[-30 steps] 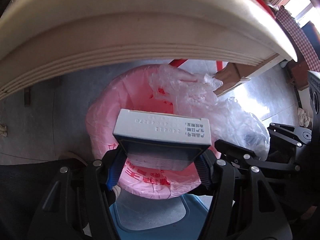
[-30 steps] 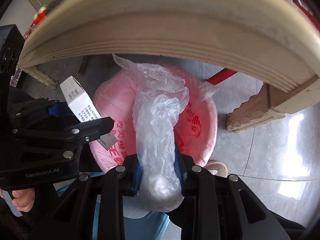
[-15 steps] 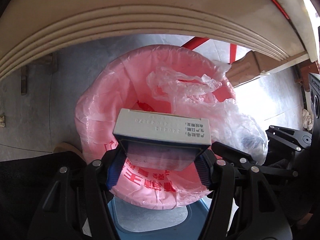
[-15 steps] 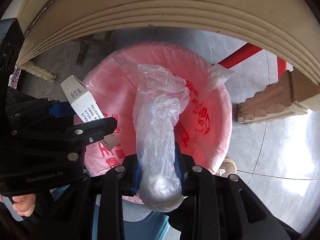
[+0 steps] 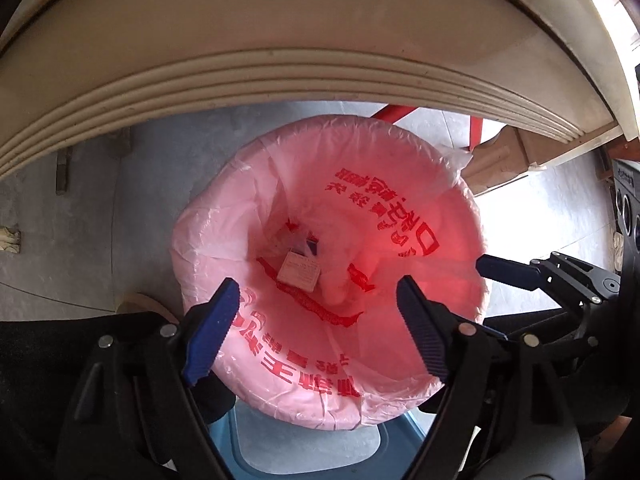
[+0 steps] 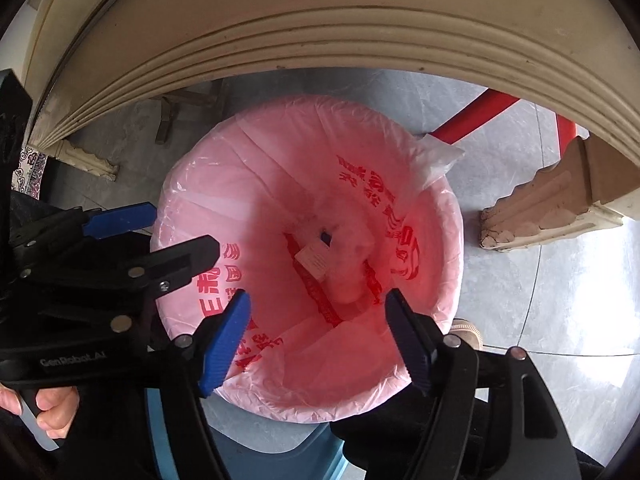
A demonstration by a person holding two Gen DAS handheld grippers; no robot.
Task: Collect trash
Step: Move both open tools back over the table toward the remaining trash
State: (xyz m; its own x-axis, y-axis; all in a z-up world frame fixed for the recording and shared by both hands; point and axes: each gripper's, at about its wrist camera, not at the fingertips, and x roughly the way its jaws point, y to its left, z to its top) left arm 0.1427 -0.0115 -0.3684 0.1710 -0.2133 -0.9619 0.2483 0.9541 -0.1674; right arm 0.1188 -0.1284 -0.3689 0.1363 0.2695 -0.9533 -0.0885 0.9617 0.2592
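Observation:
A trash bin lined with a pink bag (image 5: 420,184) printed with red characters stands on the floor below the table edge; it also shows in the right wrist view (image 6: 280,168). A small white box (image 5: 299,273) lies at the bottom of the bag, also seen in the right wrist view (image 6: 314,261), beside crumpled clear plastic (image 5: 340,256). My left gripper (image 5: 318,332) is open and empty above the bin's near rim. My right gripper (image 6: 320,338) is open and empty above the bin. The left gripper also shows in the right wrist view (image 6: 132,240).
A cream table edge (image 5: 280,80) with ribbed moulding arches over the bin. A carved table foot (image 6: 552,208) stands to the right on the grey tiled floor. A red frame (image 6: 472,120) lies behind the bin. A blue stool (image 5: 312,452) sits under me.
Both grippers have opened. The white box and the clear plastic bag have dropped from the grippers into the pink-lined bin.

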